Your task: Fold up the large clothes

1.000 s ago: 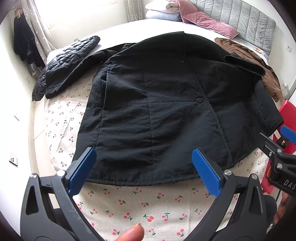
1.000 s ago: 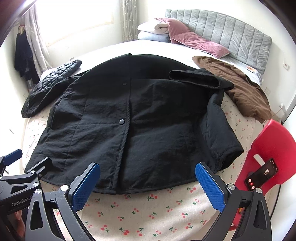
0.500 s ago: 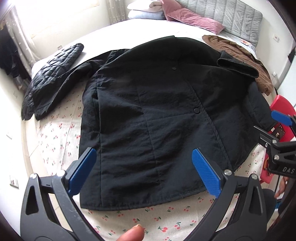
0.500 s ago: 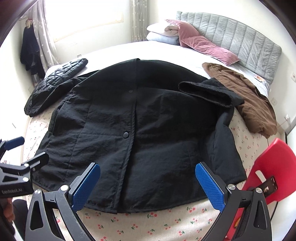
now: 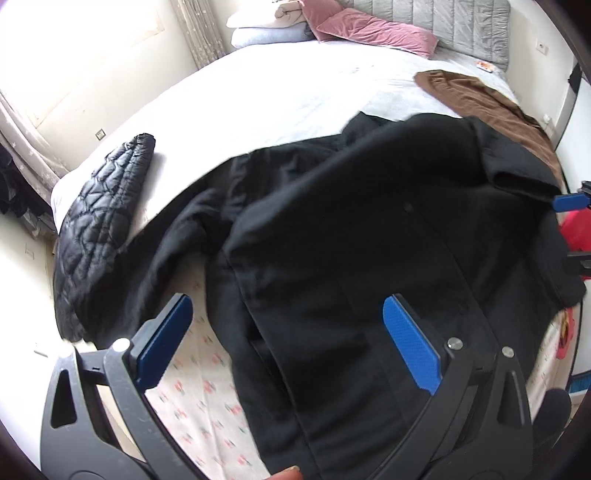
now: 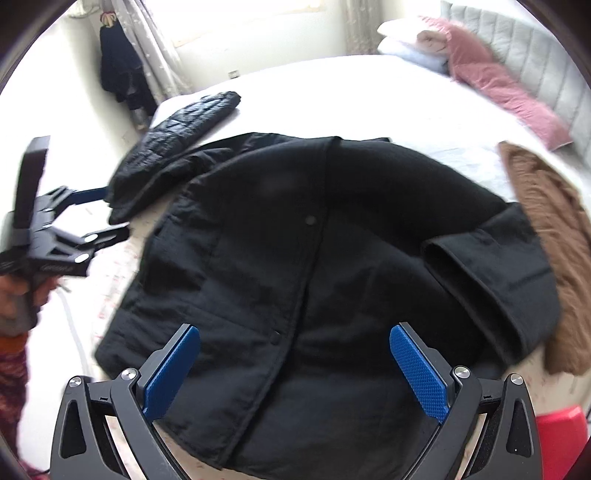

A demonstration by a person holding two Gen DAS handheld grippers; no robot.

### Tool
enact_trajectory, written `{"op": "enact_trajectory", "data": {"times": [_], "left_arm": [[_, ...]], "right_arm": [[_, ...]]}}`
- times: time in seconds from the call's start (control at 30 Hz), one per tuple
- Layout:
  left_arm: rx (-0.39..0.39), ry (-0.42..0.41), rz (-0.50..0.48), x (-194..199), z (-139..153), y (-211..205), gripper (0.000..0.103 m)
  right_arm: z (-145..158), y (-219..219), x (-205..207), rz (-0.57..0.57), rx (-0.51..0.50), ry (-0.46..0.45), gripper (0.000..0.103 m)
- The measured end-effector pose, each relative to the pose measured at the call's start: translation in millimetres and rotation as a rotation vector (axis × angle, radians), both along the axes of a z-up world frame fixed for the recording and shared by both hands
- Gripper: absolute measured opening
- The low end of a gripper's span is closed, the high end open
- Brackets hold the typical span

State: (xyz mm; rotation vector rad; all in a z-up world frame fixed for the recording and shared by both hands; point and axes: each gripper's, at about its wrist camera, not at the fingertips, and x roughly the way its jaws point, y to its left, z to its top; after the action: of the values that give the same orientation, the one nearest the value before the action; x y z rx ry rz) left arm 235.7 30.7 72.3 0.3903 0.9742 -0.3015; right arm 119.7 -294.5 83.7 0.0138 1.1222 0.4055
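Note:
A large black coat (image 5: 369, 240) lies spread front-up on the bed; it also shows in the right wrist view (image 6: 314, 258). Its left sleeve (image 5: 177, 251) stretches out to the left. Its right sleeve (image 6: 480, 280) is folded over the body. My left gripper (image 5: 288, 339) is open and empty above the coat's left side. My right gripper (image 6: 295, 369) is open and empty above the coat's lower front. The left gripper also shows in the right wrist view (image 6: 92, 214) at the left edge.
A black quilted jacket (image 5: 99, 221) lies left of the coat. A brown garment (image 6: 546, 236) lies to its right. Pink and white pillows (image 5: 332, 26) sit by the grey headboard. A red chair (image 6: 561, 424) stands at the bed's right corner.
Both grippers have moved forward and over the coat, so it fills more of each view. The left gripper has swung towards the coat's left sleeve. Both stay open.

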Motion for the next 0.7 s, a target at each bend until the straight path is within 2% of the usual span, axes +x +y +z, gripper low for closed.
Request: {"op": "enact_trajectory", "data": {"times": [0.17, 0.23, 0.37, 0.5, 0.63, 0.7], "left_arm": [[0.063, -0.02, 0.012, 93.9, -9.0, 1.2, 0.103], [0.053, -0.032, -0.012, 127.1, -15.3, 1.7, 0.103], [0.026, -0.012, -0.029, 193.3, -46.4, 2.4, 0.103], [0.012, -0.003, -0.018, 244.5, -84.5, 3.2, 0.103], [-0.028, 0.022, 0.006, 283.9, -122.5, 15.2, 0.096], [-0.1, 0.085, 0.034, 301.0, -139.4, 26.9, 0.091]], "right_arm": [[10.5, -23.3, 74.1, -0.057, 0.045, 0.023, 0.103], [12.0, -32.3, 105.8, -0.086, 0.057, 0.018, 0.103], [5.5, -53.8, 182.1, -0.189, -0.002, 0.0, 0.103], [-26.4, -77.4, 249.8, -0.296, -0.025, 0.025, 0.102], [-73.1, -95.8, 299.8, -0.388, -0.001, 0.089, 0.091], [-101.0, -98.8, 315.7, -0.412, -0.004, 0.133, 0.086]]}}
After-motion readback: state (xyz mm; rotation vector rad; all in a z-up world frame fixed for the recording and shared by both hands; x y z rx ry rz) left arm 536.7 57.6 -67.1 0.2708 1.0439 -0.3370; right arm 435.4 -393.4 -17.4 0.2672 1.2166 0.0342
